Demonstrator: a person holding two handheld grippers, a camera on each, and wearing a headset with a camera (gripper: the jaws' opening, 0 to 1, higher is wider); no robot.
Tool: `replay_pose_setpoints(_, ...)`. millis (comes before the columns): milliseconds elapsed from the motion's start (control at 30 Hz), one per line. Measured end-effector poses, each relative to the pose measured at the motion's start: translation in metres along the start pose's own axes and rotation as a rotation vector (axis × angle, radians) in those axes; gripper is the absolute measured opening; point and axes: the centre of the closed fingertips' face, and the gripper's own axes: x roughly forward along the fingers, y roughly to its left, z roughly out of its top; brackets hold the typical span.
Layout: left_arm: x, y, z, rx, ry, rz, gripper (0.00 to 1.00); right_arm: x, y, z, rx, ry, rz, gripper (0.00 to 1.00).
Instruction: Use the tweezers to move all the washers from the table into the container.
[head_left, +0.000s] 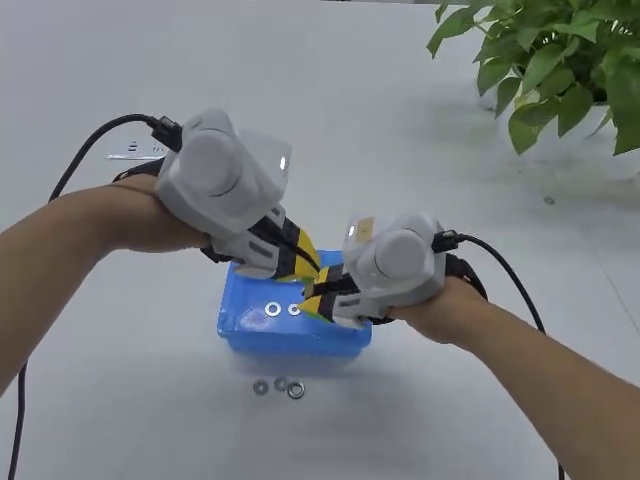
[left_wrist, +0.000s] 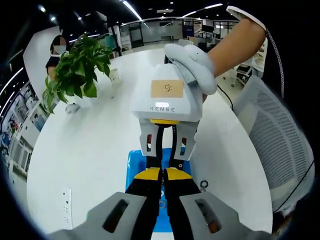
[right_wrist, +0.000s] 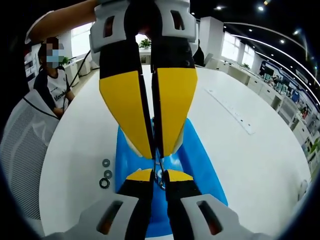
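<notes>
Left tongs and right tongs both pinched nearly shut, tip to tip over the blue container; can't tell if either grips anything. 2 washers inside, 3 loose washers on the tabletop just off its near edge. Open room all around, plant in the far corner. Right casing reads "XENSE".
</notes>
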Motion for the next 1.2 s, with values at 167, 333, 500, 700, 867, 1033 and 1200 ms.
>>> replay_pose_setpoints(167,0.0040,0.0001,-0.0015,0.000,0.004,-0.005,0.05,0.0021,-0.0009,-0.0047,0.002,0.001,0.000,0.10)
replay_pose_setpoints(333,0.0071,-0.0007,-0.0028,0.006,0.014,-0.012,0.05,0.0034,0.0001,-0.0073,0.000,0.011,0.002,0.10)
replay_pose_setpoints(500,0.0075,0.0002,-0.0032,0.003,0.012,-0.011,0.05,0.0035,-0.0008,-0.0082,0.001,0.006,-0.003,0.10)
replay_pose_setpoints(700,0.0076,0.0002,-0.0026,-0.003,0.006,-0.011,0.05,0.0030,-0.0007,-0.0083,0.008,0.005,-0.003,0.11)
replay_pose_setpoints(867,0.0070,0.0005,-0.0029,-0.003,0.008,-0.008,0.05,0.0029,-0.0008,-0.0078,0.005,0.006,-0.005,0.11)
replay_pose_setpoints(1033,0.0050,-0.0004,-0.0020,0.002,0.012,-0.007,0.05,0.0005,-0.0001,-0.0073,0.001,0.008,-0.003,0.11)
replay_pose_setpoints(1200,0.0021,-0.0024,0.0014,0.006,0.010,-0.006,0.05,-0.0034,0.0012,-0.0048,0.000,0.005,-0.008,0.11)
